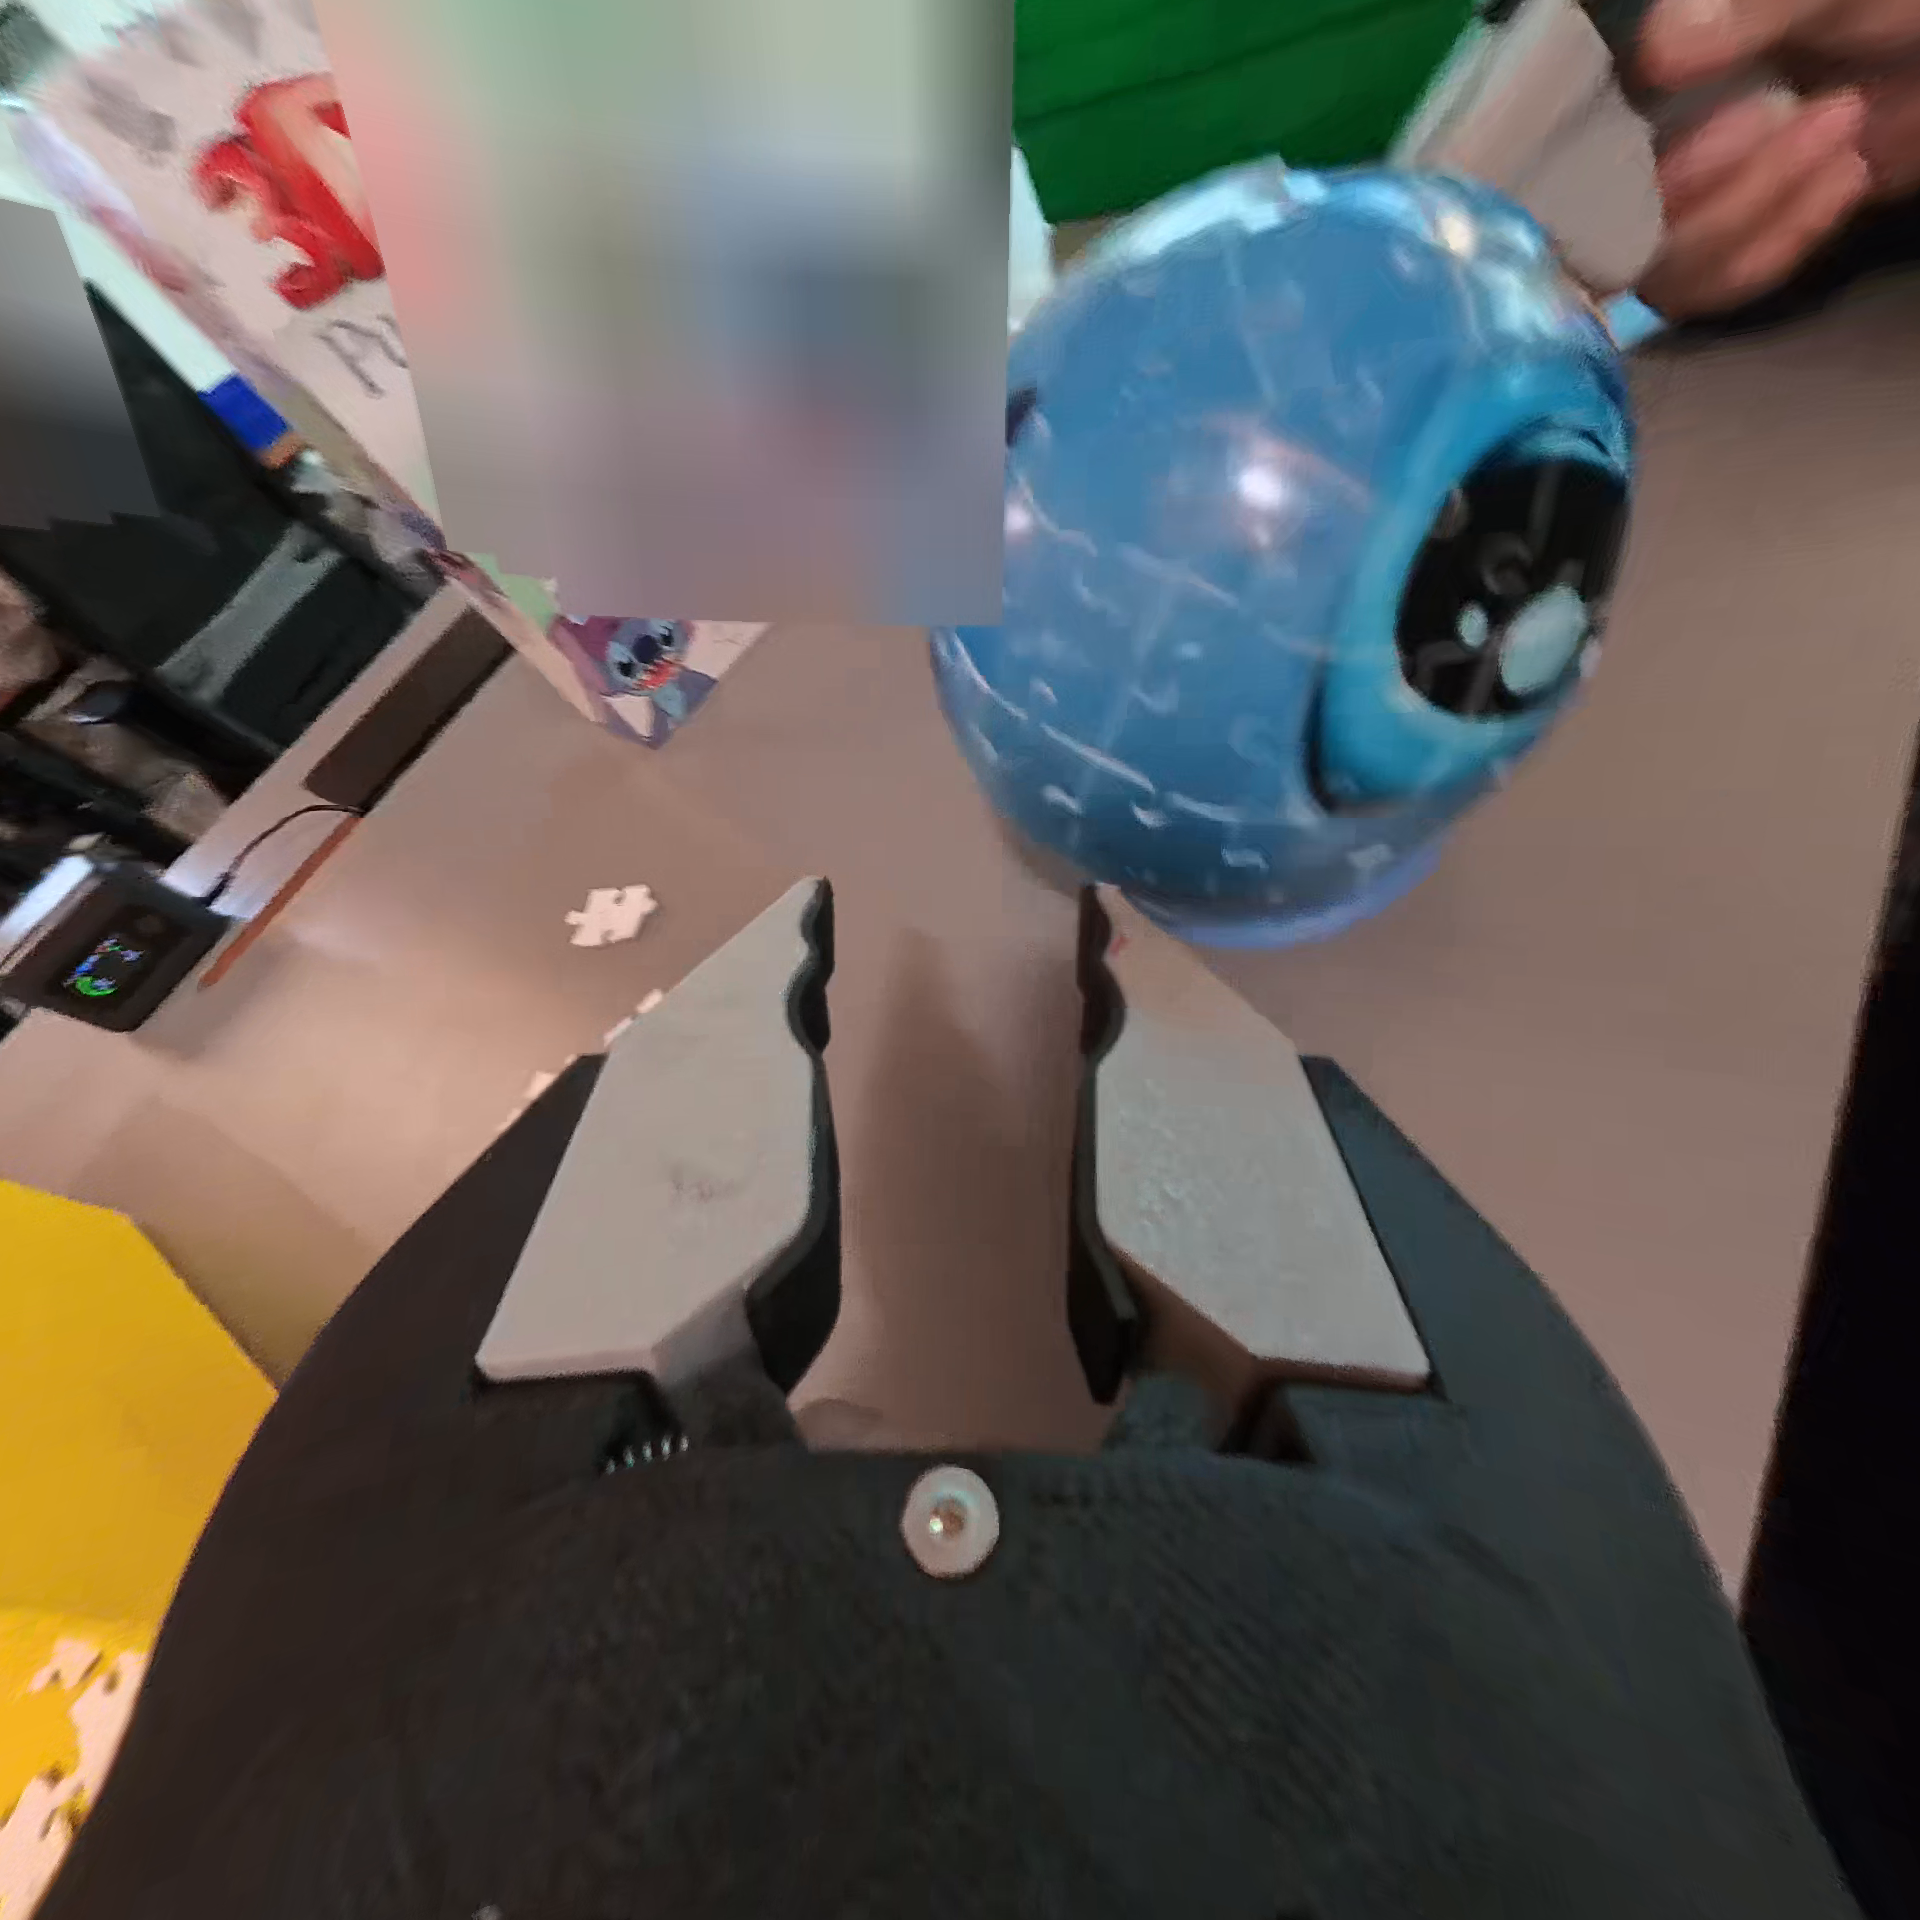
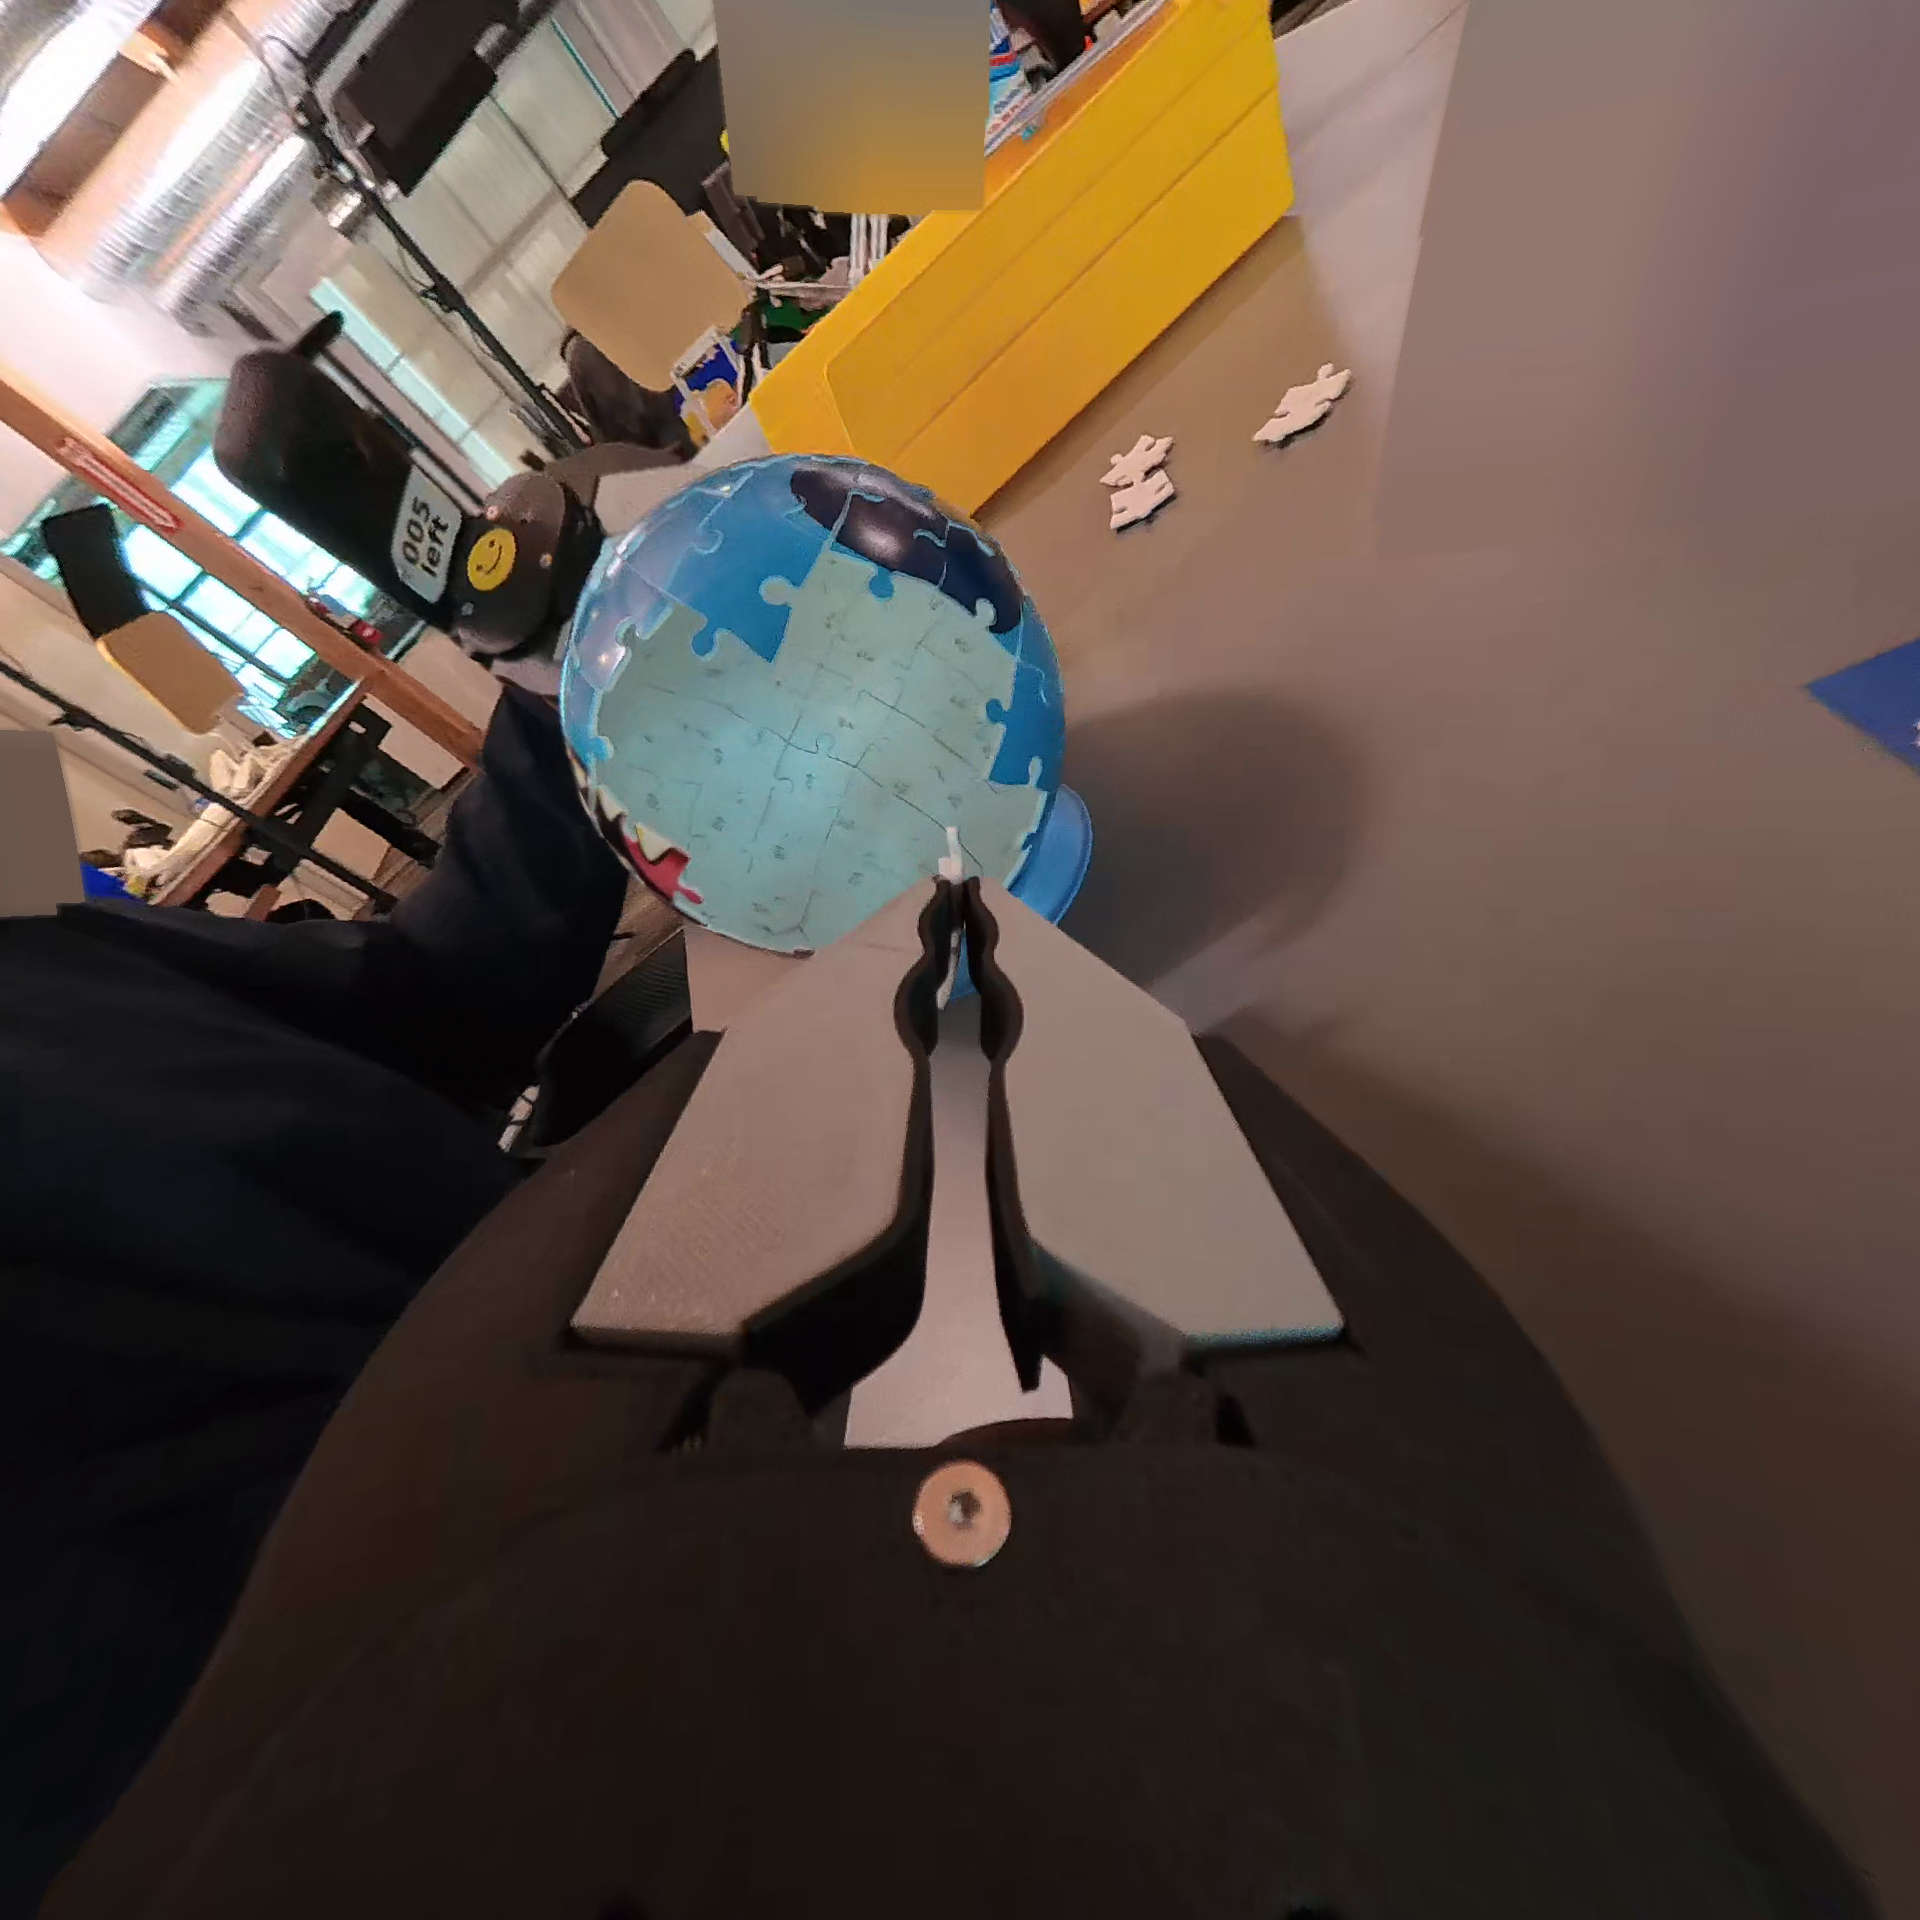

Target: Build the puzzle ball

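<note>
The blue puzzle ball (image 1: 1278, 551) stands on a blue stand (image 1: 1320, 925) on the grey table and shows a black eye patch. My left gripper (image 1: 956, 935) is open and empty, with its tips just below and left of the ball. In the right wrist view the ball (image 2: 810, 707) shows a pale blue face area. My right gripper (image 2: 954, 894) is shut on a thin white puzzle piece (image 2: 951, 847), held edge-on, with its tip close to the ball's lower side. The left gripper (image 2: 499, 561) shows behind the ball.
Loose white pieces (image 2: 1138, 483) (image 2: 1304, 405) lie on the table near a yellow box (image 2: 1039, 312). Another loose piece (image 1: 611, 914) lies left of my left gripper. A printed puzzle box (image 1: 634, 675) and a small black device (image 1: 104, 956) stand at the left. A hand (image 1: 1766, 156) is at top right. My right fingertips sit around 15 cm from my left ones.
</note>
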### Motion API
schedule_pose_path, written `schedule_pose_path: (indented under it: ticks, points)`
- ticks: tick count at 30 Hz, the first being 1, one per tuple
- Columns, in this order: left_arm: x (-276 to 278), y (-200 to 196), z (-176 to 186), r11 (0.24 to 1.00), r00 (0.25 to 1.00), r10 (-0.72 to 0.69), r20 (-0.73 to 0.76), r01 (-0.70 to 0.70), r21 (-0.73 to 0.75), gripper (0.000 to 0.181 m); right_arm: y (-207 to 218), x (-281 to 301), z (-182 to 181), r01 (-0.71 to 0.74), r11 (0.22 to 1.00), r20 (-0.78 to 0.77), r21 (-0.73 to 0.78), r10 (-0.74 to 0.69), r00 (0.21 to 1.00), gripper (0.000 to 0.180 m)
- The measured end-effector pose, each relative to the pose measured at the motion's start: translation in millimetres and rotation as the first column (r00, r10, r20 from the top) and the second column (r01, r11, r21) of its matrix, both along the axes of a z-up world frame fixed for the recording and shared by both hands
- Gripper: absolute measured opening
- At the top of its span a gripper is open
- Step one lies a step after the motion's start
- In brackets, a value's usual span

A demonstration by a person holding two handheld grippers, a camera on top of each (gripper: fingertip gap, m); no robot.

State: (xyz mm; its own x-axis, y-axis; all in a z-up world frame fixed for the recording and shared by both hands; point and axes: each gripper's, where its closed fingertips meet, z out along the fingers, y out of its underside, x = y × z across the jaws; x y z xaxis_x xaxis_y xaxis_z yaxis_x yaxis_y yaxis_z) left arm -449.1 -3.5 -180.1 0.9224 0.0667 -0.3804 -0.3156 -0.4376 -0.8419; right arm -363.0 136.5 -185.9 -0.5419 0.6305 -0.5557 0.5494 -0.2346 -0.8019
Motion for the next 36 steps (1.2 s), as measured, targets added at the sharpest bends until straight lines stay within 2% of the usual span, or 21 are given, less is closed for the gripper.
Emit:
schedule_pose_path:
  ticks: [3,6,10,19,24,29,36]
  points:
    - [14.7,-9.6,-13.8,0.992,0.994,-0.107,0.022,0.108,-0.066,0.067,-3.2,4.5,-2.1,0.016,1.000,0.022,-0.011,-0.016,1.000,0.000]
    - [30.6,-5.9,-9.9,0.973,0.977,-0.214,0.023,0.215,-0.084,0.081,-5.8,6.9,-5.3,0.021,0.999,0.045,-0.028,-0.020,0.999,0.000]
    - [29.7,2.8,-21.8,0.942,0.962,-0.274,0.000,0.269,-0.200,0.092,-4.2,5.5,-6.3,0.042,0.999,0.045,-0.015,-0.041,0.998,0.000]
    - [26.3,20.3,-45.7,0.891,0.938,-0.344,0.029,0.337,-0.305,0.098,-9.0,4.4,-15.8,-0.007,0.999,0.129,-0.047,0.013,0.992,0.000]
    - [33.0,27.0,-41.0,0.886,0.919,-0.393,0.020,0.385,-0.257,0.095,-13.7,5.0,-20.3,-0.028,0.999,0.144,-0.018,0.030,0.989,0.000]
    - [40.9,24.2,-42.8,0.900,0.927,-0.375,0.013,0.367,-0.235,0.097,-12.5,4.8,-21.2,-0.039,0.998,0.165,-0.046,0.046,0.985,0.000]
    - [58.5,12.5,-51.6,0.916,0.939,-0.333,0.082,0.343,-0.208,0.101,-4.3,2.3,-20.5,-0.026,0.998,0.162,-0.048,0.034,0.986,0.000]
